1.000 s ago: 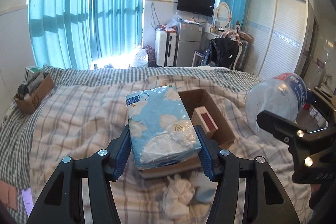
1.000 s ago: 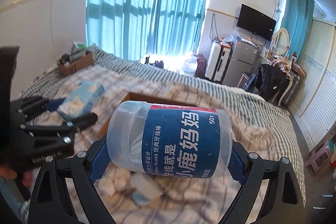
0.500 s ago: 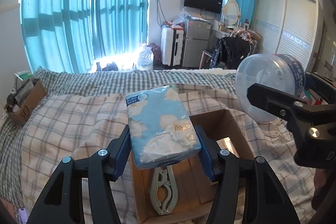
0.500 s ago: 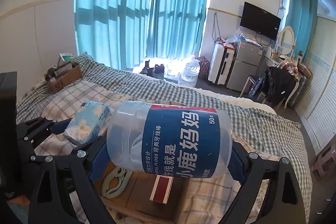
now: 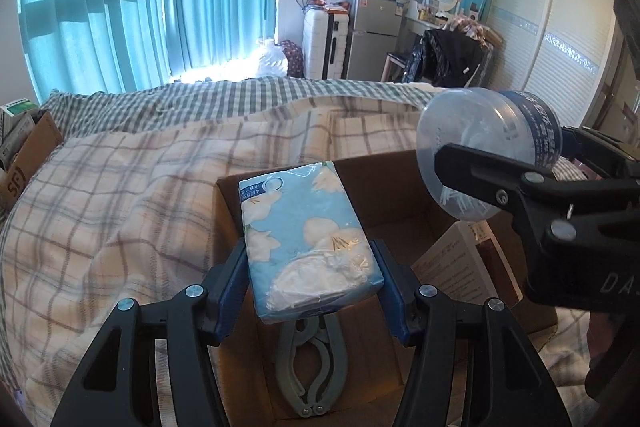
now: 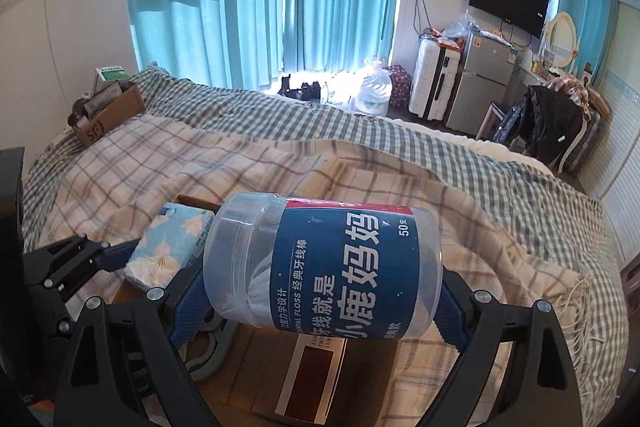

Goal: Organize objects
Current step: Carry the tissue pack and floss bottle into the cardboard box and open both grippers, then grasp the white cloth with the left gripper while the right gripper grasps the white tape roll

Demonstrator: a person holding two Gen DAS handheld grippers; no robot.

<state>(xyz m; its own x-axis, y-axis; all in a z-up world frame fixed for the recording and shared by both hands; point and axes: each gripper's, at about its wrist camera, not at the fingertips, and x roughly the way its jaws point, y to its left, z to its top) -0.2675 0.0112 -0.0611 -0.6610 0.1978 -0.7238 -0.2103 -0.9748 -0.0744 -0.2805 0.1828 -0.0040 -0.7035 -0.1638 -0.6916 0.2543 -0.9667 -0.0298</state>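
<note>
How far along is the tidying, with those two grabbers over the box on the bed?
Partly done. Already in the box: a grey clip and a small carton. In hand: the left gripper holds a tissue pack, the right gripper a floss jar, both above the box. Left to do: set both down inside.

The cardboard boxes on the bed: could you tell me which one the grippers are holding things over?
The open cardboard box right below both grippers, holding a grey clip. The other box sits far off at the bed's left edge.
</note>
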